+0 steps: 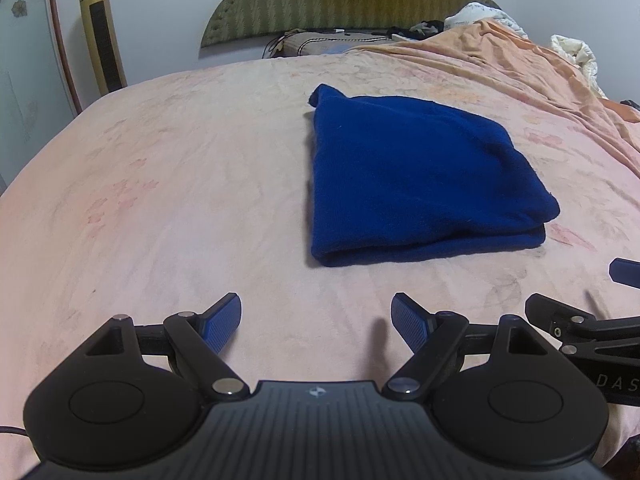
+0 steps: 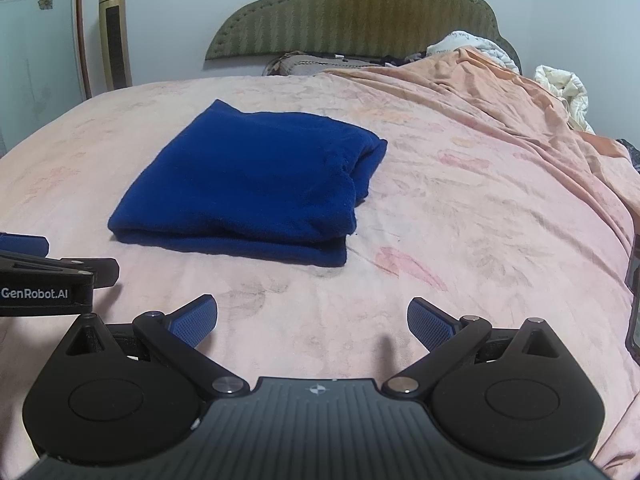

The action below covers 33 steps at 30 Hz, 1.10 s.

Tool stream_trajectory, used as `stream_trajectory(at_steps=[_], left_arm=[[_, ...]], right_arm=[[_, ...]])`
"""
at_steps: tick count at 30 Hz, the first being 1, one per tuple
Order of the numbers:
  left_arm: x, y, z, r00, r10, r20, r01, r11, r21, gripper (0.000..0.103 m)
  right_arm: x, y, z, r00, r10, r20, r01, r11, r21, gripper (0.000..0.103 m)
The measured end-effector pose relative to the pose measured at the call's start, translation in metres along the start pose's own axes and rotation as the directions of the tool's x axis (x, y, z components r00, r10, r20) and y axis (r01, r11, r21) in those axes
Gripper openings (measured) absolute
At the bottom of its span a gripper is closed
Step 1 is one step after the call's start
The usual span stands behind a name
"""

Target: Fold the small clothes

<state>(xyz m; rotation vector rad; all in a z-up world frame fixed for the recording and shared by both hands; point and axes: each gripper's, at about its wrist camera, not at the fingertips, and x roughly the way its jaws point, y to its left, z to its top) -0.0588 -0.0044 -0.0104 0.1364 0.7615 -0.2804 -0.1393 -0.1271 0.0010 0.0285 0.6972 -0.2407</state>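
A dark blue fleece garment lies folded into a thick rectangle on the pink bed sheet; it also shows in the right wrist view. My left gripper is open and empty, held low over the sheet, short of the garment's near edge and a little to its left. My right gripper is open and empty, also short of the garment and to its right. Each gripper shows at the edge of the other's view: the right one and the left one.
An orange-pink quilt is bunched along the right side of the bed, with white bedding behind it. A green padded headboard and a pillow stand at the far end. A gold tower fan stands at the left wall.
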Motion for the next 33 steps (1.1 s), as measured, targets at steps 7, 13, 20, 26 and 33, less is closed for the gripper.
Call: stream_trajectory(at_steps=[7,13,20,26,33], left_arm=[[0.0016,0.0028,-0.0004,1.000,0.001,-0.005,-0.001,1.000,-0.003,0.082],[0.0018,0.0037,-0.0009,1.000,0.005,-0.002,-0.005,1.000,0.001,0.082],[0.0020,0.0045,-0.0014,1.000,0.002,-0.003,-0.002,1.000,-0.001,0.082],[0.0025,0.0043,-0.0002,1.000,0.008,0.001,-0.008,1.000,0.007,0.082],[0.0025,0.0046,0.0002,1.000,0.011,0.009,-0.011,1.000,0.013,0.082]], right_arm=[[-0.0006,0.0016,0.0010,1.000,0.001,-0.001,-0.001,1.000,-0.003,0.102],[-0.0018,0.0042,0.0012,1.000,0.002,-0.002,-0.002,1.000,-0.010,0.102],[-0.0023,0.0085,0.0030,1.000,0.008,-0.001,-0.008,1.000,-0.025,0.102],[-0.0026,0.0085,0.0033,1.000,0.005,0.001,-0.005,1.000,-0.022,0.102],[-0.0004,0.0054,0.0038,1.000,0.006,-0.007,-0.006,1.000,-0.013,0.102]])
